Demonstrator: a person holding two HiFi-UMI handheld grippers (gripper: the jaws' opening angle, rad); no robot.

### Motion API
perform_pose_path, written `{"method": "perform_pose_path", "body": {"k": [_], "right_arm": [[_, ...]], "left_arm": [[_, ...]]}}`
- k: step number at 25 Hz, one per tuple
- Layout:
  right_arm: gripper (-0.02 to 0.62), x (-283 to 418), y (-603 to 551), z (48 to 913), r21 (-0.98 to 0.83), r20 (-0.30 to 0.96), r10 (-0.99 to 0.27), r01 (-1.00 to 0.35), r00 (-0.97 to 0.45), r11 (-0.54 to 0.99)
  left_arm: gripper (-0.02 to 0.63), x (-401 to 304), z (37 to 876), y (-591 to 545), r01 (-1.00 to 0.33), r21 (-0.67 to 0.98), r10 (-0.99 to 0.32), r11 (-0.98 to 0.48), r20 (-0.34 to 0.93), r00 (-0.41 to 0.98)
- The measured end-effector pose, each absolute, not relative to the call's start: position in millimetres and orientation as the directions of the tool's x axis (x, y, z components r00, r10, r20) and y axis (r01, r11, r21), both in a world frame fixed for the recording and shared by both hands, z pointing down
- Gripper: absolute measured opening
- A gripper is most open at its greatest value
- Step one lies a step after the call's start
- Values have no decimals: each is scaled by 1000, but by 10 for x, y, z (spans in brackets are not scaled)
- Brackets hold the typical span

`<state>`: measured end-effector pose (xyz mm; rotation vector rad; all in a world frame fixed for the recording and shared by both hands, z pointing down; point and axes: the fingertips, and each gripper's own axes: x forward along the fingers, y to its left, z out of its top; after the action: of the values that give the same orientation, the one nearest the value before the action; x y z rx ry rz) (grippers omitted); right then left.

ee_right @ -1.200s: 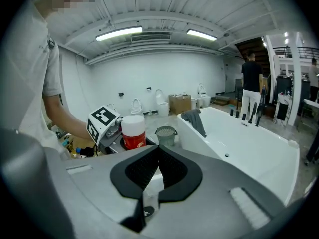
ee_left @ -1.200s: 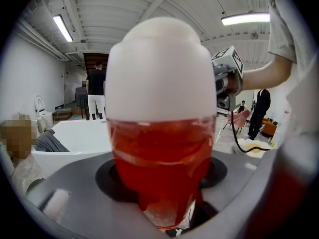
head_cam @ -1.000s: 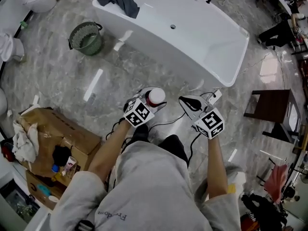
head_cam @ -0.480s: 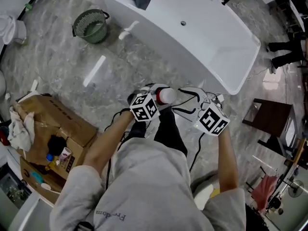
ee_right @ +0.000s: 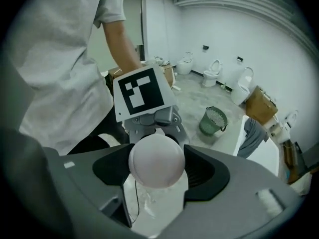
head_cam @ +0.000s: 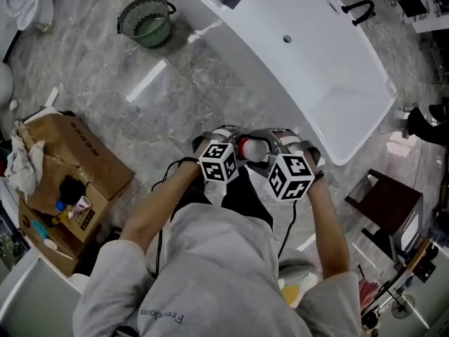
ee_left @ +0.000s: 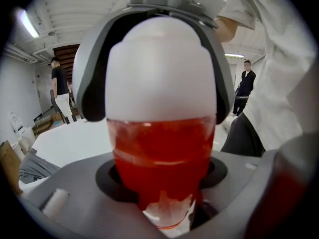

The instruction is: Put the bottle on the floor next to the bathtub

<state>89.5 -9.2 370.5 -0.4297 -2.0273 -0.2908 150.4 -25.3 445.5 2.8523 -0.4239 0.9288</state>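
While the bottle [head_cam: 250,147] is held in the air on the near side of the bathtub [head_cam: 309,69], close to its near end, the entry is made as follows.

Item: bottle, red liquid, white domed cap [ee_right: 156,160].

Holding: the left claw [head_cam: 237,146] is clenched on the red lower body. The right claw [head_cam: 270,148] is closed about the cap, its dark pads laid against both sides (a hold at both ends, judged to be a handover).

Long axis: laid across from one claw to the other, base towards the left, cap pointed into the right. Whether it is level cannot be told.

Relation governing the coming move: the floor [head_cam: 175,111] beside the bathtub lies below and ahead of both claws. The right claw is the nearer to the bathtub.

Judgement: the bottle is not yet set down. It would have to be turned base-down before lowering, and a cap-end hold is considered suited to that once the left claw is released.
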Motion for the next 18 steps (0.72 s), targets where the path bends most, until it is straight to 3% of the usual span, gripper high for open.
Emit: {"method": "perform_pose_path", "body": {"k": [8, 18], "right_arm": [[291, 1066, -380, 4110, 42, 935, 160, 546, -317, 836], [290, 1095, -531, 4703, 17, 944, 167, 548, -285, 837]], "left_arm": [[333, 1717, 4625, -616, -328, 12, -258, -945, 591, 764], [341, 1646, 5160, -792, -449, 45, -332, -892, 608, 721]]}}
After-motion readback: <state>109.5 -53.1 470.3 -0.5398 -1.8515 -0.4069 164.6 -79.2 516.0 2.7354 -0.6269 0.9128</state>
